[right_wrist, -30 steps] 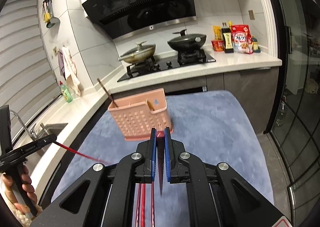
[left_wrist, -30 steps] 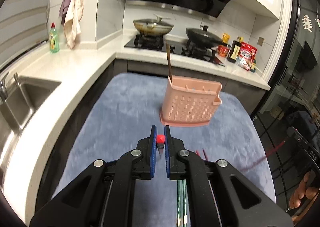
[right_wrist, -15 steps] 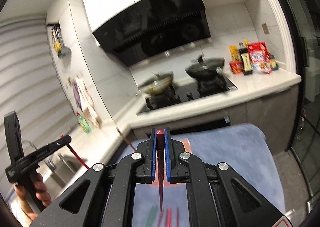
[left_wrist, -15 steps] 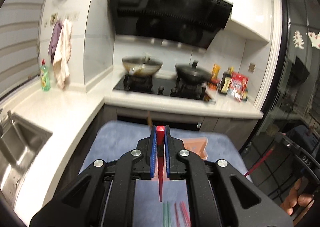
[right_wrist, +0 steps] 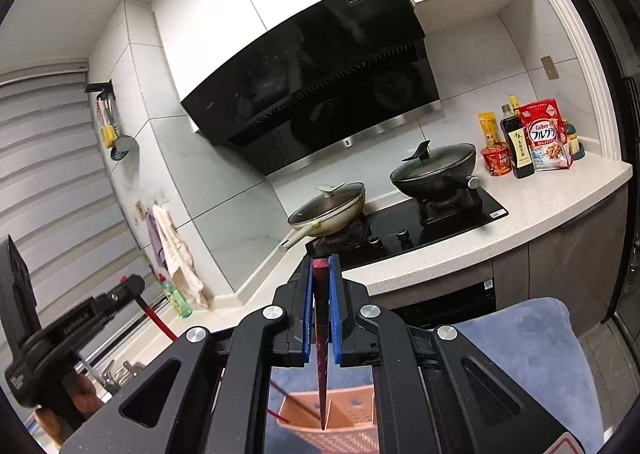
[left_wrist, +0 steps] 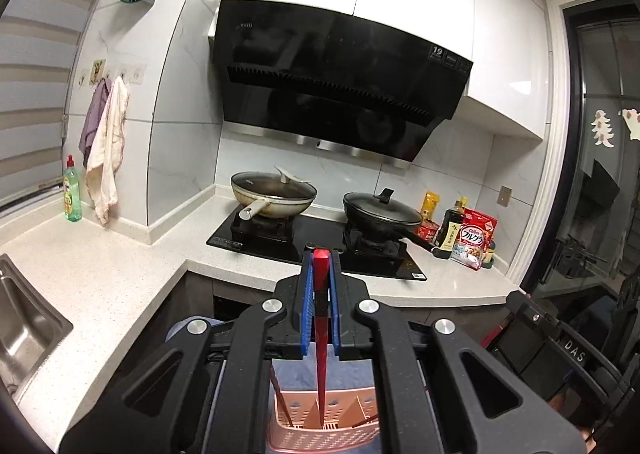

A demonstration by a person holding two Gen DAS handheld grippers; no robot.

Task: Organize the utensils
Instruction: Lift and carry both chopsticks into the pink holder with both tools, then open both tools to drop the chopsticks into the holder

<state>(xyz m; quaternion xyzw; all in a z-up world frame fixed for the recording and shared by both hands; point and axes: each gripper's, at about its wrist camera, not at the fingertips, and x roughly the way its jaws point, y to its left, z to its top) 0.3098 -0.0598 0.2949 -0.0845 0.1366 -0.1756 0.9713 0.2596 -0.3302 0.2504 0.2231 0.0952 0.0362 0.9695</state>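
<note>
My left gripper is shut on a red chopstick that hangs straight down, its tip over the pink slotted utensil basket below. A brown chopstick leans inside that basket. My right gripper is shut on a dark red chopstick, which also points down into the pink basket. In the right wrist view the left gripper shows at the far left, held in a hand, with its red chopstick slanting down.
The basket stands on a blue-grey mat. Behind it runs a white counter with a stove, a steel wok and a black pan. A sink lies at left; bottles and packets at right.
Both grippers rose and tipped up toward level, each still holding its chopstick. The basket slid from mid-frame to the bottom edge, and the chopstick tips now hang over it.
</note>
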